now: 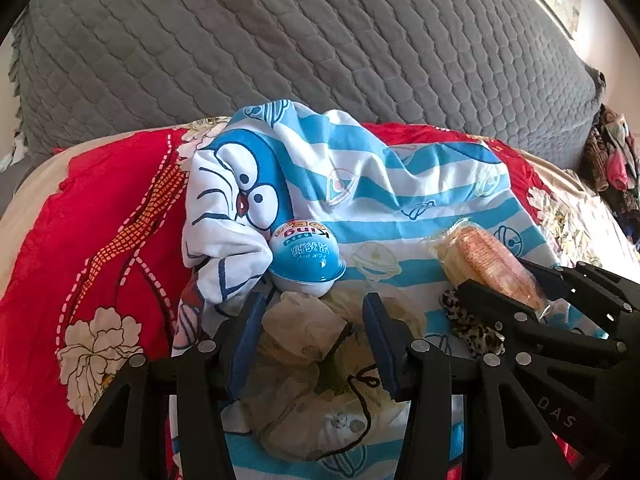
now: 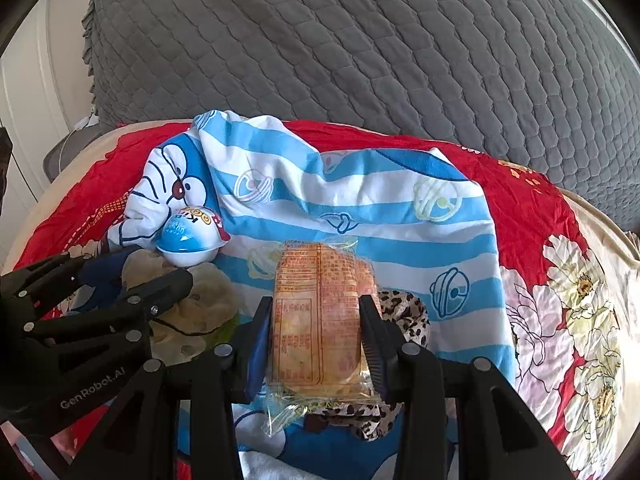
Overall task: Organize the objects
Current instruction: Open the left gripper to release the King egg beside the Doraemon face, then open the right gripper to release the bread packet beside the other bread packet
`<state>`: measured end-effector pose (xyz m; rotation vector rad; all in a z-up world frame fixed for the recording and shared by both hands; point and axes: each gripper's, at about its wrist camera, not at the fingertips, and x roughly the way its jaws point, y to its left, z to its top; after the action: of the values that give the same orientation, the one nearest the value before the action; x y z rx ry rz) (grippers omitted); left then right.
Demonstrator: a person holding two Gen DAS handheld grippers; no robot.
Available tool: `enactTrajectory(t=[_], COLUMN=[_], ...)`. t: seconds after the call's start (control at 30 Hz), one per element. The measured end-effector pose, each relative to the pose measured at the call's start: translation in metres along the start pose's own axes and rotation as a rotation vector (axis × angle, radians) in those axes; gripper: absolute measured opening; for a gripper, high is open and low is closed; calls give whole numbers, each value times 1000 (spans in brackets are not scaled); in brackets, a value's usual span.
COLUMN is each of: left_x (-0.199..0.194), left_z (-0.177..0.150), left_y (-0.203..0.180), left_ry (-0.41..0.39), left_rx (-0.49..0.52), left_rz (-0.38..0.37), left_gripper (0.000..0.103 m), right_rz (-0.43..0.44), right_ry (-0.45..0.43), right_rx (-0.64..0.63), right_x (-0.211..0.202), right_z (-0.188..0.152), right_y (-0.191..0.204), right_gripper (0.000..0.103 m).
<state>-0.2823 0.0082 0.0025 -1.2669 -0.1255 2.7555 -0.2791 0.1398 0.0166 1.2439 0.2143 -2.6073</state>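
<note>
On a blue-and-white striped cartoon cloth [image 1: 380, 184] [image 2: 340, 200] lie several small things. My left gripper [image 1: 315, 300] [image 2: 140, 270] has its blue pads against a crumpled cream pouch [image 1: 304, 328] [image 2: 200, 304] with a black cord, which fills the gap between them. My right gripper [image 2: 316, 303] [image 1: 520, 280] is shut on a clear snack packet [image 2: 320, 320] [image 1: 484, 260] with orange print, held lengthwise between the pads. A blue-and-white egg-shaped capsule [image 1: 306, 264] [image 2: 190, 240] rests just beyond the pouch. A leopard-print fabric piece [image 1: 472, 320] [image 2: 404, 312] lies under the packet.
The cloth is spread over a red flowered quilt [image 1: 100, 220] [image 2: 532, 208]. A grey quilted cover [image 1: 280, 40] [image 2: 360, 40] rises behind it. A heap of clothes [image 1: 612, 152] sits at the far right. The two grippers stand close side by side.
</note>
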Motion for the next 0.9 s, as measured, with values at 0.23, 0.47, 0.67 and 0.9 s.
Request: enactTrajectory(t=[0.23, 0.47, 0.67, 0.9], left_x=[-3, -5, -7, -12], left_z=[-3, -5, -7, -10], left_y=[2, 2, 3, 4], left_ry=[-2, -4, -5, -6], left_rx=[-1, 1, -2, -3], left_rz=[4, 8, 3, 0], left_gripper=[52, 52, 52, 52], right_rz=[4, 5, 0, -4], right_ry=[11, 16, 20, 27], right_rx=[11, 19, 21, 25], right_x=[-2, -3, -4, -7], right_z=[-2, -3, -5, -7], right_y=[0, 0, 0, -1], right_gripper=[44, 51, 57, 58])
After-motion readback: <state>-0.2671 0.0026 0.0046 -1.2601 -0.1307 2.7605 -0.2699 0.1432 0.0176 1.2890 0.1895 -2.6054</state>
